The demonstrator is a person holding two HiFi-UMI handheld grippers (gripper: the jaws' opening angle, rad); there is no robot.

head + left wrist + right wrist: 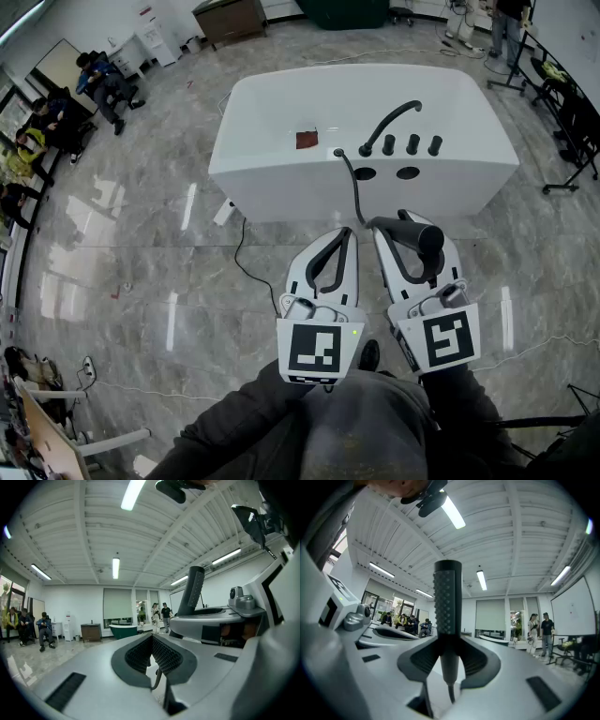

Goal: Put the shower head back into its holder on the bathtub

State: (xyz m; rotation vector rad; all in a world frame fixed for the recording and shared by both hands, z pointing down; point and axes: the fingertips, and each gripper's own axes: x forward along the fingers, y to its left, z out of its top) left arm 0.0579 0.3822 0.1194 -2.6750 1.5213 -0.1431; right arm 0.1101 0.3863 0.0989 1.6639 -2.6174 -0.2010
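Right gripper (448,656) jaws clamp shower head (447,603); left gripper (152,649) jaws together.

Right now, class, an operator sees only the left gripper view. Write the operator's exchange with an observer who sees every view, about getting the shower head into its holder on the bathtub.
Operator: Is the shower head actually gripped?
Observer: Yes. The right gripper has its jaws shut on the shower head, low on the handle.
Operator: Where is the bathtub?
Observer: The white bathtub stands on the floor ahead of that gripper, and a black hose runs from its near rim to the shower head.
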